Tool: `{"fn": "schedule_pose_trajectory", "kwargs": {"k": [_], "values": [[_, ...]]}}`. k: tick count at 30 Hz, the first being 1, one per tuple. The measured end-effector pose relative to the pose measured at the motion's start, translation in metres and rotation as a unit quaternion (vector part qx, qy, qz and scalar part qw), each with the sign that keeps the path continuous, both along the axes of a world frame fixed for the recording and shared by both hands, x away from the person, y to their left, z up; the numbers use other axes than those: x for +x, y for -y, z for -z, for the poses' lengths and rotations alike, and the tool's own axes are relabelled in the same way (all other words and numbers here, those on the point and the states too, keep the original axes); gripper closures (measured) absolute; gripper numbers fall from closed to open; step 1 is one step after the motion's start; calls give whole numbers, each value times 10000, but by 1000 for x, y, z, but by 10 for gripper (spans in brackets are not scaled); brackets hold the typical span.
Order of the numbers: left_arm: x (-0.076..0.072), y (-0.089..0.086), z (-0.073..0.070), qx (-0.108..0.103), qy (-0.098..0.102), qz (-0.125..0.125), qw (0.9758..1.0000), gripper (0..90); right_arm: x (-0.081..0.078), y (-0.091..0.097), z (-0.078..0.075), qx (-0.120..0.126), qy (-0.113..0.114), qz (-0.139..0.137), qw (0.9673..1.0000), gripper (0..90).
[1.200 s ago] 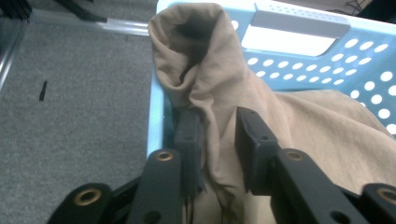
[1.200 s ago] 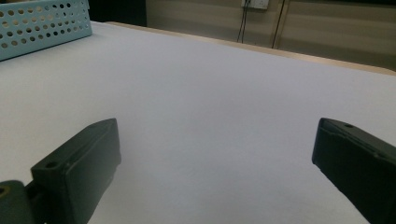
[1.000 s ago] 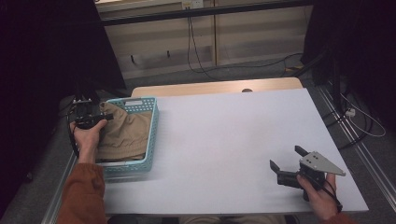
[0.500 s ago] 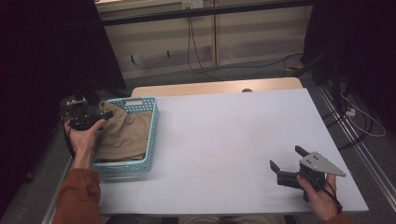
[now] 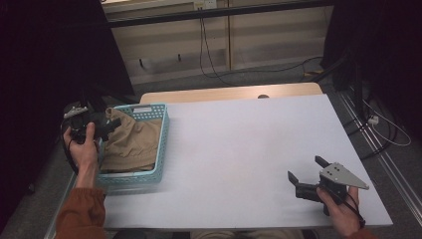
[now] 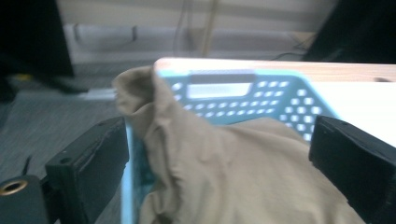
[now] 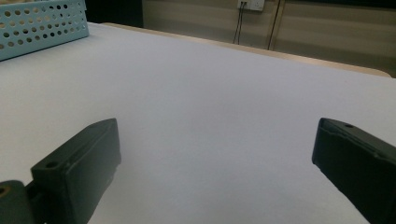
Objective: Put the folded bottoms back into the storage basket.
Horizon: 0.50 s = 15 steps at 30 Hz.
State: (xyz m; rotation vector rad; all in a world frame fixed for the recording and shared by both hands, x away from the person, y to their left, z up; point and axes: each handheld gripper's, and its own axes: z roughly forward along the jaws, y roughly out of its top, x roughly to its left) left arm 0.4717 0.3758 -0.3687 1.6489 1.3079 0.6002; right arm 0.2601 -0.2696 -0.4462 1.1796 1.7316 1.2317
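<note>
both tongs wide apart

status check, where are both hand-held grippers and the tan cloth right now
Left hand-held gripper open at basket left rim. Tan cloth in basket, bunched between its jaws, not clamped. Right hand-held gripper open, empty, low over white table.

The tan cloth runs off the bottom edge of the left gripper view and is soft with blur there, so its folds cannot be read. It covers most of the blue basket, whose floor is hidden (only the far wall and part of the left rim show). In the right gripper view that basket is cut by the top and left edges
</note>
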Motion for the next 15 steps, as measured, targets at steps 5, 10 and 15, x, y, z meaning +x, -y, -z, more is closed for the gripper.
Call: {"fn": "schedule_pose_trajectory", "kwargs": {"k": [5,10,15], "values": [[-11,2,-5,236,18,-31,9997,44,-1,0,0,1,15,4,10000,14],[-21,2,-15,237,75,-125,9996,51,0,0,0,-2,7,-22,10000,14],[-33,4,-22,247,174,-81,9995,52,-1,0,-1,19,15,-10,10000,14]]}}
